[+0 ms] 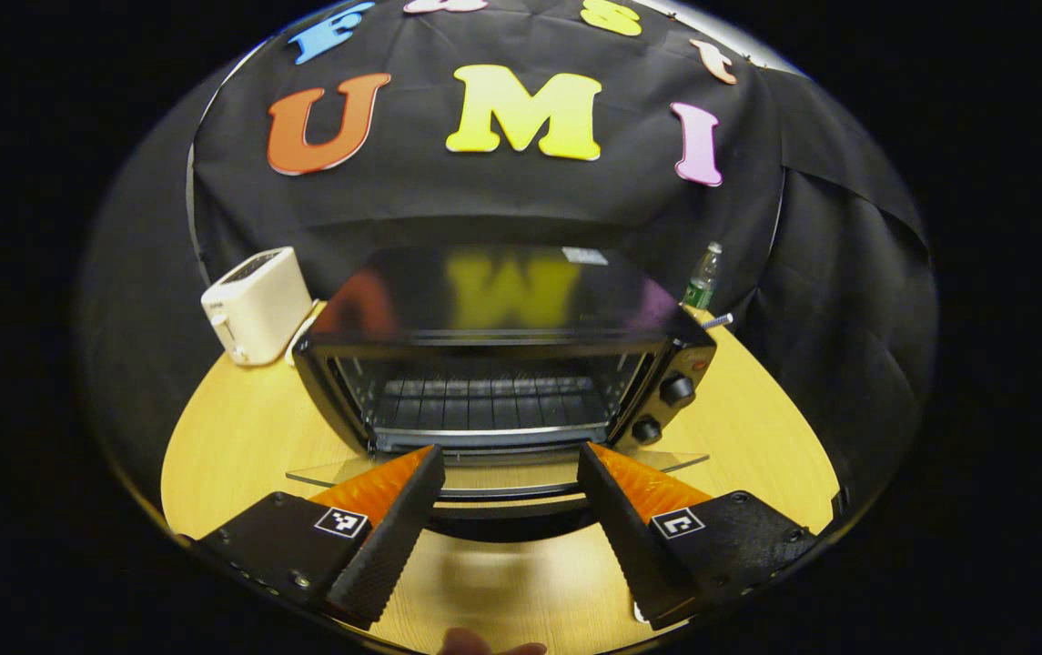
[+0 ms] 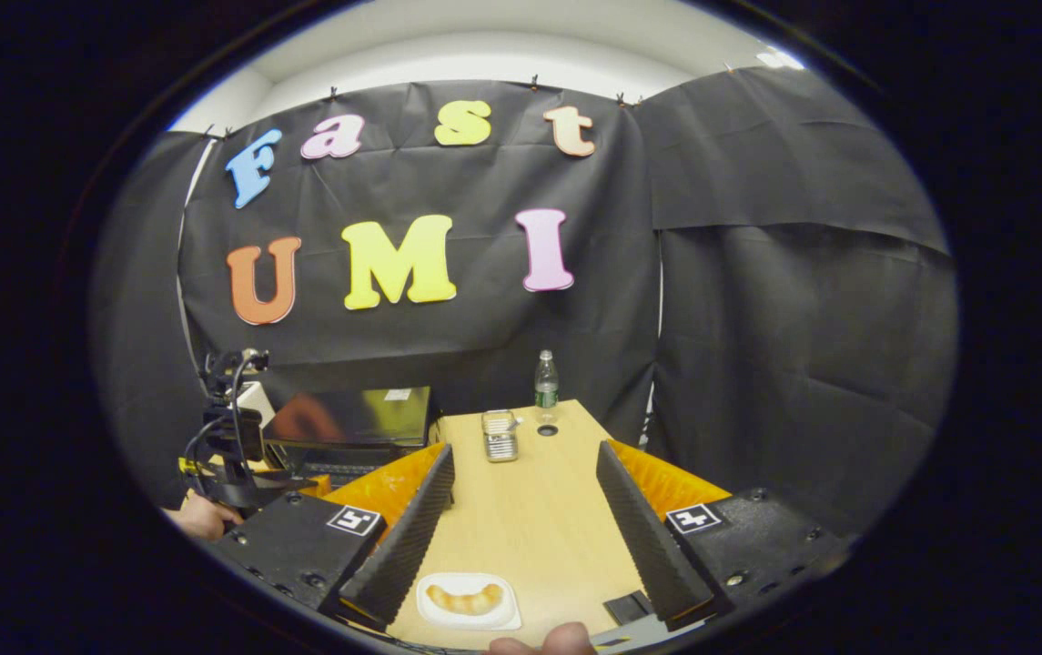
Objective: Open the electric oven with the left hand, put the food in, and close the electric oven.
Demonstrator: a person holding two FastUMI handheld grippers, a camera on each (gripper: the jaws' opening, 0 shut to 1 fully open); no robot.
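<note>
Electric oven: on wooden table, door folded down flat, wire rack exposed inside. Left gripper: fingers spread, nothing held, tips just at door's front edge. Food: pale curved piece on white plate, on table near front edge. Right gripper: fingers spread, nothing held, above plate. White toaster beside oven; bottle and small metal tin at table's far end.
</note>
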